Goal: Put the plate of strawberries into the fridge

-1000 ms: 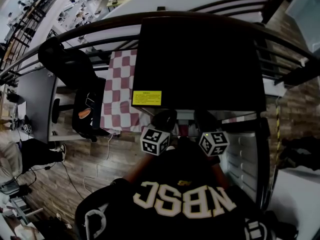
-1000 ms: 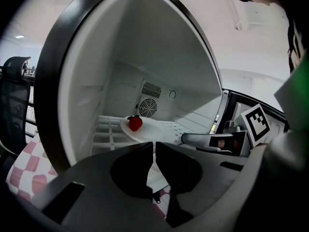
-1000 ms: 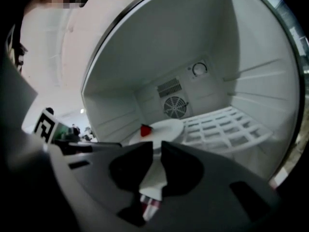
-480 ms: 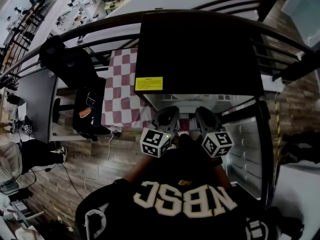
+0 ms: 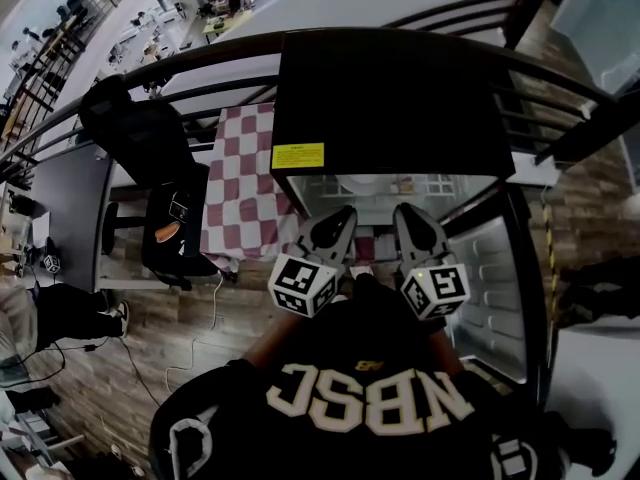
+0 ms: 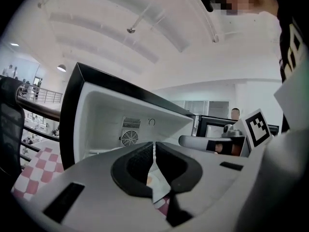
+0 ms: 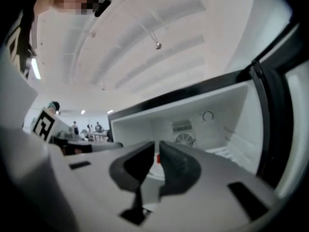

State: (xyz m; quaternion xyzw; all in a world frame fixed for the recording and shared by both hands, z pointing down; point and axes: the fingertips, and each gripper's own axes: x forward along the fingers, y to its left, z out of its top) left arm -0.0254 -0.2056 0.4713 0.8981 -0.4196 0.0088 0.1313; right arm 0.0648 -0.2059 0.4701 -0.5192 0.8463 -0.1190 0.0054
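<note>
The black fridge fills the middle of the head view, its door swung open to the right with pale shelf ribs along the inside. The white cavity opens wide toward the person, framed by a dark edge on the left and the door's edge on the right. A round fan grille sits on the back wall. Below, the person's black shirt carries large pale block letters that seem to read NBSC. A red and white checked cloth lies just beside the fridge's left wall, with a black chair further left and a dark railing curving behind. The left gripper and the right gripper sit side by side at the mouth of the fridge, a narrow gap between them, each with a black and white marker cube behind it. The left gripper's jaws meet at the tips with nothing gripped. The right gripper's jaws stand all but together, a thin slit between them. A yellow label on the fridge's top has print too small to read. The plate of strawberries shows only through that slit, as a pale round shape with a red bit on it, lying inside the fridge ahead of the jaws.
</note>
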